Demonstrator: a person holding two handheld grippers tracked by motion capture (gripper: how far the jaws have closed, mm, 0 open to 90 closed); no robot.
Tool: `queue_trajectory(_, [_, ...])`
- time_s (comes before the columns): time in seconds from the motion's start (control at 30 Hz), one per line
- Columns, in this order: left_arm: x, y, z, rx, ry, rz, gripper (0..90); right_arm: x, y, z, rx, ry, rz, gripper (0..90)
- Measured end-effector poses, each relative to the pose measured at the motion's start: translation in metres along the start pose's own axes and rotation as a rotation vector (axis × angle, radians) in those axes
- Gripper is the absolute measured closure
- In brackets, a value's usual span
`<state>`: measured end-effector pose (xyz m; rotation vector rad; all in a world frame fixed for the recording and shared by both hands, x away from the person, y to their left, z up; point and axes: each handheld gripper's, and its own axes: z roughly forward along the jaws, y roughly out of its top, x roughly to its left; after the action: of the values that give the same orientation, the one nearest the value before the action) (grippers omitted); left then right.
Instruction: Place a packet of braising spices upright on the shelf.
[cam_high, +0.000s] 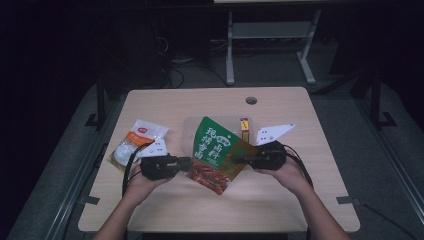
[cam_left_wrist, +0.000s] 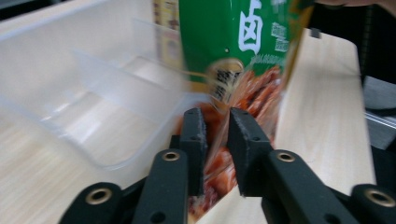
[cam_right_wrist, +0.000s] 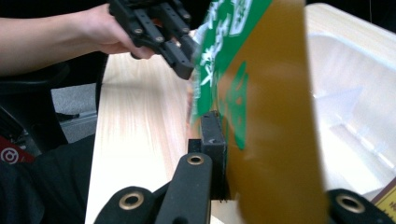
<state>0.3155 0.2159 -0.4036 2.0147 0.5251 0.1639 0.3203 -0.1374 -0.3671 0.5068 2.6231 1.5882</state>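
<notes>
We see green pouch (cam_high: 216, 150) lifted over clear tray (cam_left_wrist: 70, 84), not yet inside. Right gripper (cam_high: 239, 160) clamps pouch edge; left gripper (cam_left_wrist: 215, 133) jaws slightly parted around pouch corner. White packet (cam_high: 136, 142) remains on table (cam_high: 300, 200).

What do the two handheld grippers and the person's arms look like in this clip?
Both the left gripper and the right gripper are black, each with two blocky jaws on linkage arms with brass-coloured pivot rivets. Each carries a pale three-cornered plate dotted with small holes and trails a black cable. The person's forearms are bare, with no sleeves in view.
</notes>
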Motion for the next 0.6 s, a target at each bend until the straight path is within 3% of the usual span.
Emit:
queue_trajectory(0.13, [0.003,-0.003,-0.005,0.001,0.022,0.000,63.9,0.004,0.003,-0.004,-0.008,-0.002,-0.029,90.0])
queue_trajectory(0.27, [0.002,-0.007,-0.007,0.039,0.046,0.007,51.3,0.006,0.008,-0.008,0.000,-0.011,-0.041,90.0])
queue_trajectory(0.6, [-0.007,-0.025,-0.012,0.129,0.062,-0.009,35.9,0.007,0.022,-0.022,-0.034,-0.031,-0.063,90.0])
